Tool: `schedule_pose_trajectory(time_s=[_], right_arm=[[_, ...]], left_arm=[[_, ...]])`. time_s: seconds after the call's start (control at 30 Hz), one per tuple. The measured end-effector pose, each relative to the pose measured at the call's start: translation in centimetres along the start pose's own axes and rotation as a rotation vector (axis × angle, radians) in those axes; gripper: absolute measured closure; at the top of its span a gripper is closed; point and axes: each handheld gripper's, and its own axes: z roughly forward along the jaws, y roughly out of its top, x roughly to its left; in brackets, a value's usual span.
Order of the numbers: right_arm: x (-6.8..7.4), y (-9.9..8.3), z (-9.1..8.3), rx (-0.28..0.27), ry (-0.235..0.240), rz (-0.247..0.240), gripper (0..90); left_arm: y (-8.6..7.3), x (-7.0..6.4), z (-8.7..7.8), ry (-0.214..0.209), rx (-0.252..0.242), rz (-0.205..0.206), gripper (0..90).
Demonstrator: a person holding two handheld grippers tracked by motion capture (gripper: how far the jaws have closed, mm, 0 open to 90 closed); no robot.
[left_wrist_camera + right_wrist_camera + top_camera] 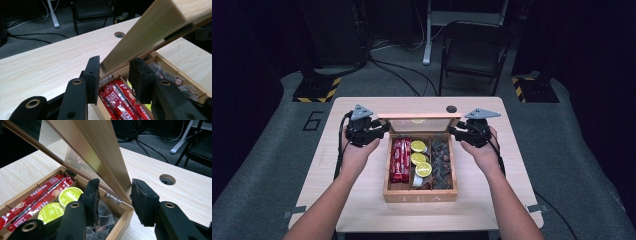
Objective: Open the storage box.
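A wooden box [419,196] marked TEA stands mid-table, its glass-paned lid [419,116] raised upright at the back. Inside lie red Nescafe sachets [400,160], yellow-green capsules [419,159] and dark wrapped bags [441,162]. My left gripper [382,130] is at the lid's left end. In the left gripper view the lid's side edge [140,37] sits between the jaws of the left gripper [113,65]. My right gripper [455,131] is at the lid's right end, and in the right gripper view the lid edge [100,150] fills the gap of the right gripper [115,186] just above a hinge [113,198].
A round cable hole [451,108] is in the tabletop behind the box. A black folding chair [474,47] and floor cables [397,75] lie beyond the far edge. Bare tabletop [507,200] flanks the box on both sides and in front.
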Motion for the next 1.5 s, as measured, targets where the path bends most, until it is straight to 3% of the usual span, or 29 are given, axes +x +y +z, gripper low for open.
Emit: schedule_pose_trajectory(time_s=[0.27,0.5,0.6,0.73,1.0,1.37,1.5], right_arm=[[-0.5,-0.1,0.3,-0.002,0.025,0.03,59.9],[-0.4,-0.1,0.3,0.004,0.017,0.018,60.1],[-0.4,-0.1,0.3,0.003,0.016,0.02,60.1],[-0.4,-0.1,0.4,-0.001,0.015,0.024,60.1],[-0.4,-0.1,0.4,-0.003,0.019,0.026,60.0],[-0.4,-0.1,0.3,0.0,0.02,0.028,60.0],[-0.5,-0.1,0.3,-0.003,0.024,0.028,59.9]], left_arm=[[-0.7,0.0,-0.1,-0.016,-0.03,-0.049,60.2],[-2.2,-0.4,0.0,-0.005,-0.011,-0.04,55.9],[-3.8,-0.4,0.3,-0.015,-0.015,-0.097,55.4],[-5.3,-0.3,0.7,-0.029,0.009,-0.13,55.5],[-7.2,-1.4,1.6,-0.016,0.034,-0.135,55.6],[-9.3,-3.3,4.0,-0.004,0.08,-0.16,54.2],[-9.7,-3.8,4.8,-0.004,0.113,-0.139,52.2]])
